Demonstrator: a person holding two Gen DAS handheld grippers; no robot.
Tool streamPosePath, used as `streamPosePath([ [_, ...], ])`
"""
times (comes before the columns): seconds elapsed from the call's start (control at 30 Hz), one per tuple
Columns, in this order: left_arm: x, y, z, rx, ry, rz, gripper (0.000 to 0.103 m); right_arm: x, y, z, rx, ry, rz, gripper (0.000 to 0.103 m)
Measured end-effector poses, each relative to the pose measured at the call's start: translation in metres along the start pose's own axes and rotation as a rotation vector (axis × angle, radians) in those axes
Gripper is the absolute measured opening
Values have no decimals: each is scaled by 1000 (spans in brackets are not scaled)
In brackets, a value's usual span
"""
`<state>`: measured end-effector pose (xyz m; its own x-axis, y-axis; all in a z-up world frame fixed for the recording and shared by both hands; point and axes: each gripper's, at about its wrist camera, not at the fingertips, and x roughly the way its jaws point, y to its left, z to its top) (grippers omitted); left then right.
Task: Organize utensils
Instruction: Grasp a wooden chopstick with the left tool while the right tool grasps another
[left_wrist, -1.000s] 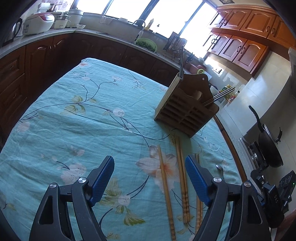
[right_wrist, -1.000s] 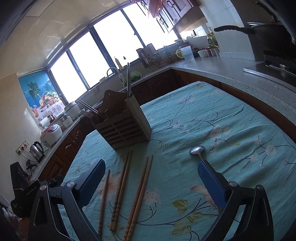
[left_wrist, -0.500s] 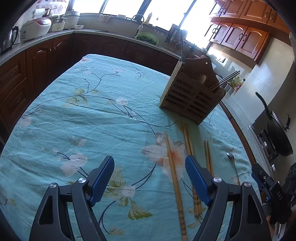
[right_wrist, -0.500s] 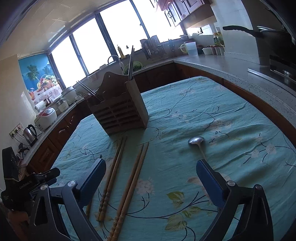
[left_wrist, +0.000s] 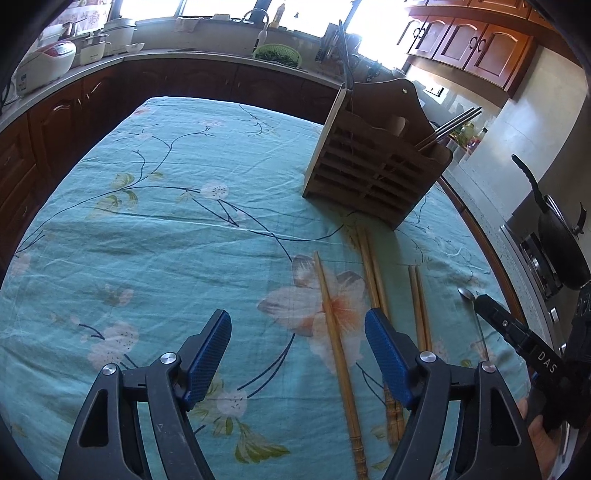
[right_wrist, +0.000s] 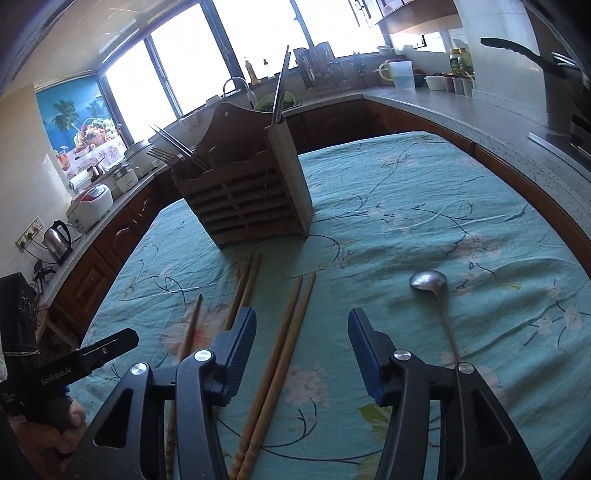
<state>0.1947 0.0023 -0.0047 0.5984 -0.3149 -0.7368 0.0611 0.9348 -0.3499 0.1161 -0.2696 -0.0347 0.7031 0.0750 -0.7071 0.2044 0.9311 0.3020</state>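
A wooden utensil holder (left_wrist: 373, 173) (right_wrist: 247, 199) stands on the floral teal tablecloth (left_wrist: 155, 236), with metal chopsticks and forks in it. Several bamboo chopsticks lie in front of it: a single one (left_wrist: 334, 339) (right_wrist: 186, 339), a middle pair (left_wrist: 373, 273) (right_wrist: 245, 280) and another pair (left_wrist: 419, 306) (right_wrist: 284, 347). A metal spoon (right_wrist: 434, 295) (left_wrist: 471, 299) lies to the right. My left gripper (left_wrist: 297, 354) is open, its jaws either side of the single chopstick. My right gripper (right_wrist: 301, 354) is open above the pair, left of the spoon.
Dark wood cabinets and a grey counter (right_wrist: 480, 118) wrap around the table. A rice cooker (left_wrist: 44, 66) and kettle (right_wrist: 57, 240) stand on the counter, and a black pan (left_wrist: 561, 243) sits on the stove at the right.
Both grippers have moved forward and lower toward the chopsticks. The right gripper's jaws have narrowed somewhat but stay open. Nothing has been picked up.
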Motion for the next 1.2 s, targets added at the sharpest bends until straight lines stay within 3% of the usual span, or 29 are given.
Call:
streamPosePath([
  [0.13,12,-4,11,20,16,6,67,26,15,16,-29,49,45,47],
  [0.27,28,-9,21,46,50,18,60,61,28,30,-42,113,78,33],
  [0.6,49,-12,31,73,111,19,55,135,50,45,-161,249,39,13],
  [0.83,60,-14,33,92,133,11,45,116,42,27,-209,266,41,8],
  [0.93,70,-23,35,119,149,0,34,104,33,19,-194,270,49,8],
  [1.0,81,-29,34,150,168,16,29,98,27,15,-167,271,61,7],
  [1.03,88,-32,32,164,186,25,21,96,24,14,-158,270,65,7],
  [1.2,88,-45,19,313,163,84,10,89,18,12,-143,268,72,8],
])
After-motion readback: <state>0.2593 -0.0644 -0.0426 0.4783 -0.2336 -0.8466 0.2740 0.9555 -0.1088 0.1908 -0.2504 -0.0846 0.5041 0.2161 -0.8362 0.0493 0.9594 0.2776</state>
